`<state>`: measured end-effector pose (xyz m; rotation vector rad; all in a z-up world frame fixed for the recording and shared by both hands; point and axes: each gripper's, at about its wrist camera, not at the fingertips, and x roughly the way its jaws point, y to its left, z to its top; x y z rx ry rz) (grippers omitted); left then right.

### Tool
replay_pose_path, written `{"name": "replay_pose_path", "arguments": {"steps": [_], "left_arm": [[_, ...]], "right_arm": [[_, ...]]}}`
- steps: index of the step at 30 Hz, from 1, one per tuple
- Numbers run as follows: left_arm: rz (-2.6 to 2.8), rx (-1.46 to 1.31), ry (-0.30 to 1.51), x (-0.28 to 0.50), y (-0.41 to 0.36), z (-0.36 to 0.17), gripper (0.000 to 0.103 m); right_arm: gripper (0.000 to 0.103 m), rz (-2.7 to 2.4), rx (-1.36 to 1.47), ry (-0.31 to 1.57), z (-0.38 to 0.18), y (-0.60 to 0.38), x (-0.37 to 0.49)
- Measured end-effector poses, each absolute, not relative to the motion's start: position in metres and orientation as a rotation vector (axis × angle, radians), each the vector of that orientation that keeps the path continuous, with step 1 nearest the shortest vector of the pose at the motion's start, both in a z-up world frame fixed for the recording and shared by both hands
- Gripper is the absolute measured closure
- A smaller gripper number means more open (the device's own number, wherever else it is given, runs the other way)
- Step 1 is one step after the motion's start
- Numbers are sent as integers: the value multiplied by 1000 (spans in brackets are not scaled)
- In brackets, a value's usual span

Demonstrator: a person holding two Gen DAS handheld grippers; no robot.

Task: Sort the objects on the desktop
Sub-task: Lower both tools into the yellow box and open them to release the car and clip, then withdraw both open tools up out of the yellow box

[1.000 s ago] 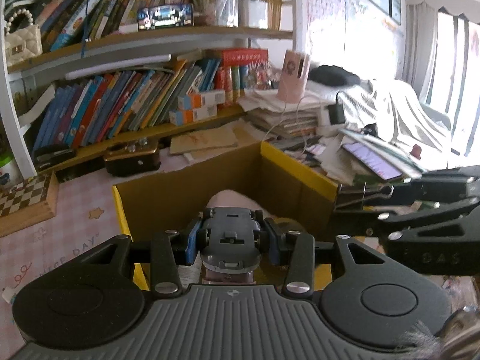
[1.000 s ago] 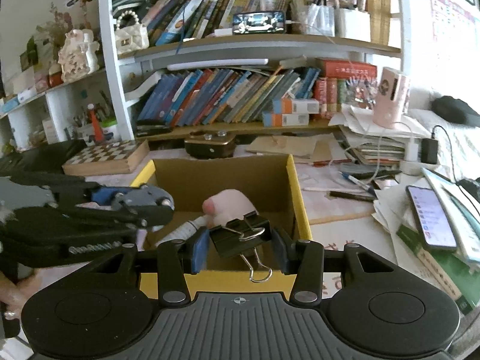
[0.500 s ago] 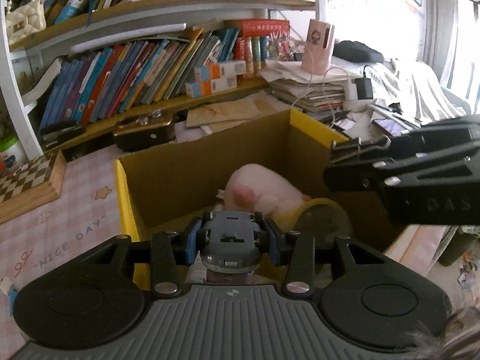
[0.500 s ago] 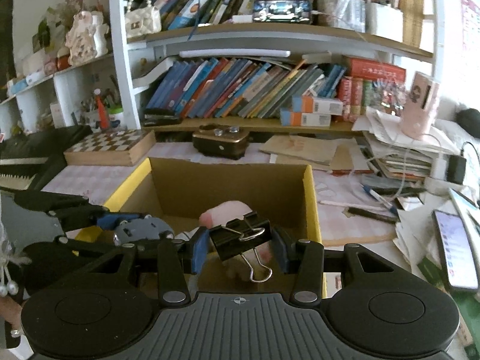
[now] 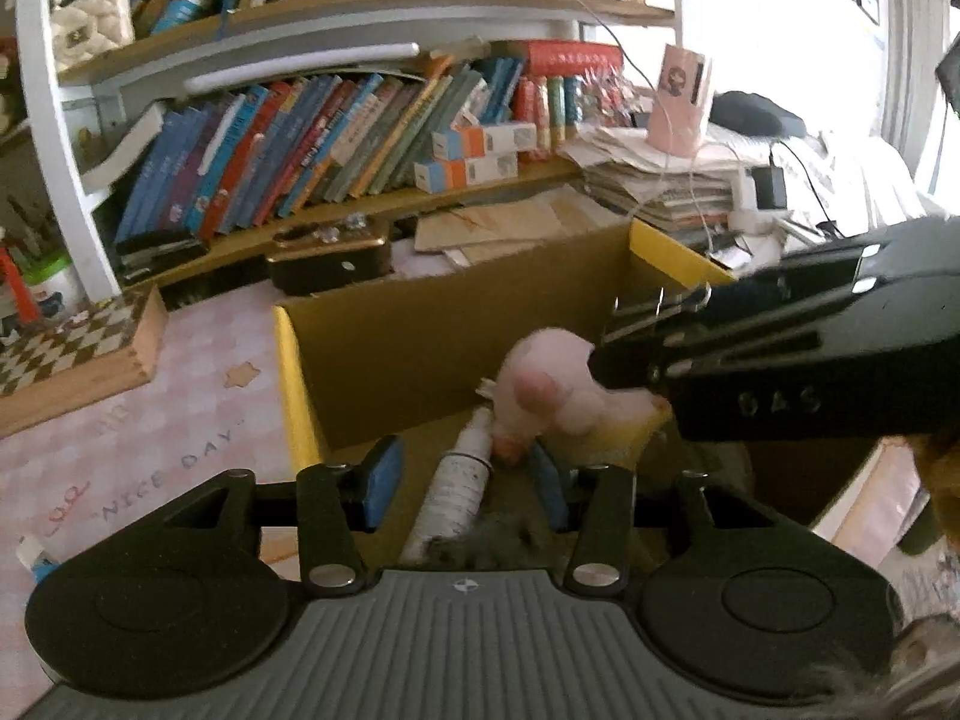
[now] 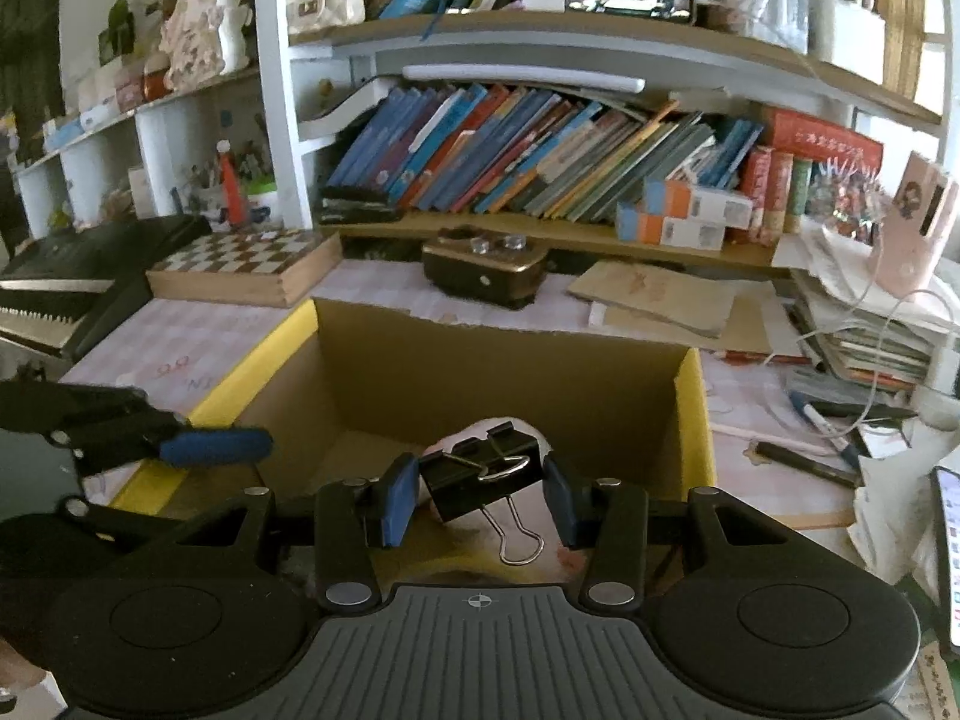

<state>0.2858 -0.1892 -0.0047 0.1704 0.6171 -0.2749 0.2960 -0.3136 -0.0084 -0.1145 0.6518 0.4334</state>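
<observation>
STEP: drop-off into cardboard box [image 6: 504, 360] | LEFT: left gripper [image 5: 465, 483] spread, empty, above box | RIGHT: right gripper [image 6: 480, 495] parted, binder clip [image 6: 480, 471] between pads, loose over box | NEXT: withdraw clear, fetch next item

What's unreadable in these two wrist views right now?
- Binder clip: right wrist view, whether the opened right gripper touches it; motion blur.
- Box floor: left wrist view, hidden by the right gripper.
- Grey thing below the left gripper: blurred, cut off.
</observation>
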Motion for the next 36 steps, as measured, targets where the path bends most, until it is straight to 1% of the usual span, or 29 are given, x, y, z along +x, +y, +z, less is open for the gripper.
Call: {"name": "replay_pose_path", "arguments": {"steps": [7, 15, 19, 20, 23, 29, 36], "left_arm": [[-226, 113, 558, 271, -169, 15, 45], [-165, 63, 538, 257, -147, 23, 42], [-145, 51, 540, 254, -141, 22, 40], [-141, 47, 539, 253, -140, 23, 39], [-134, 40, 536, 251, -137, 23, 34], [-137, 34, 526, 246, -136, 26, 24], [-136, 31, 502, 234, -135, 33, 22]], "right_arm": [[58, 478, -140, 675, -12, -300, 306], [57, 527, -183, 749, -21, -279, 318], [55, 526, -185, 766, -25, -273, 319], [50, 527, -181, 764, -25, -273, 319], [44, 524, -164, 747, -21, -275, 317], [43, 509, -137, 713, -13, -279, 307], [43, 461, -86, 652, 0, -290, 288]]}}
